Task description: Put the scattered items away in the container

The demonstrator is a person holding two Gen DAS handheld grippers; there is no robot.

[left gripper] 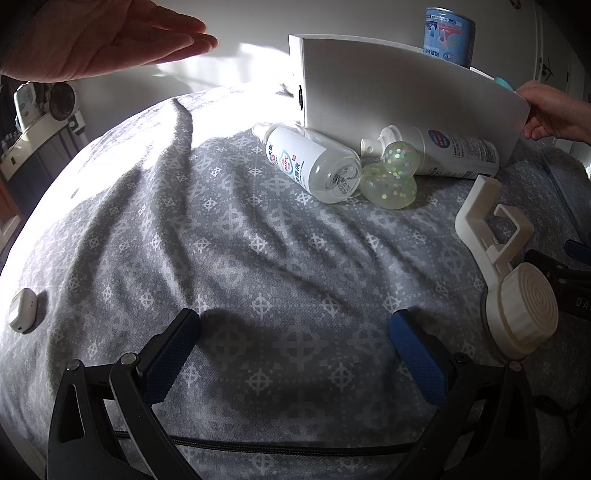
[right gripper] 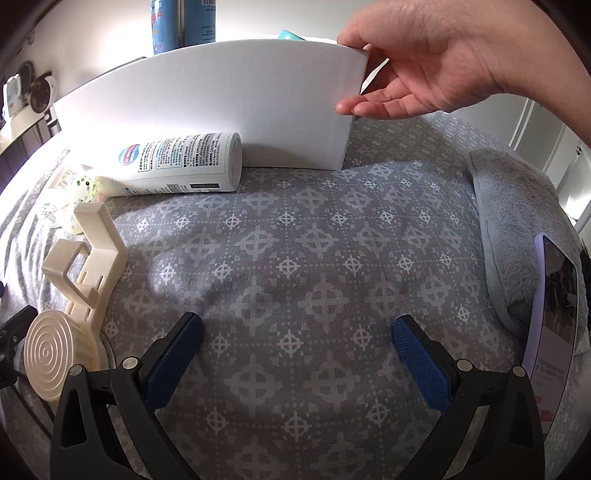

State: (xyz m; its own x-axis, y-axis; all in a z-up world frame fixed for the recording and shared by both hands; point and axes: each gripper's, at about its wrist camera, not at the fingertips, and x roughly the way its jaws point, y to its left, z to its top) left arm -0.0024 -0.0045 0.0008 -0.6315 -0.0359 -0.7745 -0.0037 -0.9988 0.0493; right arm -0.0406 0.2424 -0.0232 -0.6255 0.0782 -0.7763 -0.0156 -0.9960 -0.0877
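A white box [left gripper: 399, 92] stands at the far side of the grey patterned bedspread [left gripper: 229, 236]; it also shows in the right wrist view [right gripper: 229, 99], where a bare hand [right gripper: 436, 59] grips its right corner. In front of it lie a clear bottle [left gripper: 314, 162], a white spray bottle [left gripper: 454, 151] [right gripper: 184, 162] and two glittery squishy balls [left gripper: 391, 181]. A blue can [left gripper: 448, 35] stands in or behind the box. My left gripper [left gripper: 295, 325] is open and empty, low over the bedspread. My right gripper [right gripper: 297, 328] is open and empty too.
A cream plastic holder with a round ribbed disc [left gripper: 517, 295] [right gripper: 70, 306] lies between the grippers. A small white case [left gripper: 22, 310] lies at the left. A fluffy blanket [right gripper: 517, 206] and a lit phone [right gripper: 554, 314] lie at the right. Another hand [left gripper: 103, 37] hovers top left.
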